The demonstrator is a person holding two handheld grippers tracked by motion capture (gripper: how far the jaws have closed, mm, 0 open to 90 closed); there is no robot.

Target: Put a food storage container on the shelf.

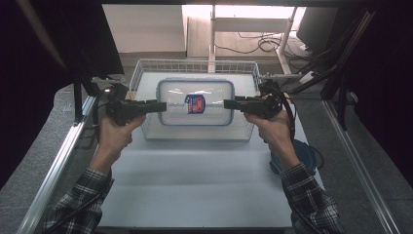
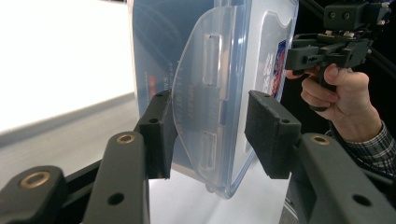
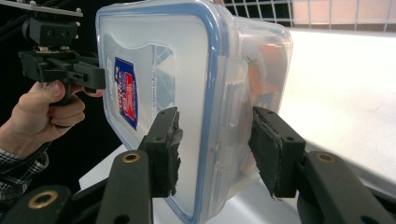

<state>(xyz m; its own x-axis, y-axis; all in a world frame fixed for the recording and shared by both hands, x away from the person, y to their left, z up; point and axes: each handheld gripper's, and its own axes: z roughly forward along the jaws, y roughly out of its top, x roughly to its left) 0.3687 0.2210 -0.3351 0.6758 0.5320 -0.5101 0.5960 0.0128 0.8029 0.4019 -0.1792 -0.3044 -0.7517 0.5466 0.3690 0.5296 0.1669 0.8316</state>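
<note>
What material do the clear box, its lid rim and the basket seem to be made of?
The box looks like clear, glossy plastic: the things inside show through it, blurred. The lid rim carries a blue band, probably a rubbery seal, though that is uncertain. The basket appears to be thin wire, white or light grey, in an open grid. The pads on the right gripper look like black foam, frayed at the edges.

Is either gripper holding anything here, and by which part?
Nothing is clamped. Both the left gripper and the right gripper stand open, each straddling a latch flap at opposite short ends of the clear plastic container.
</note>
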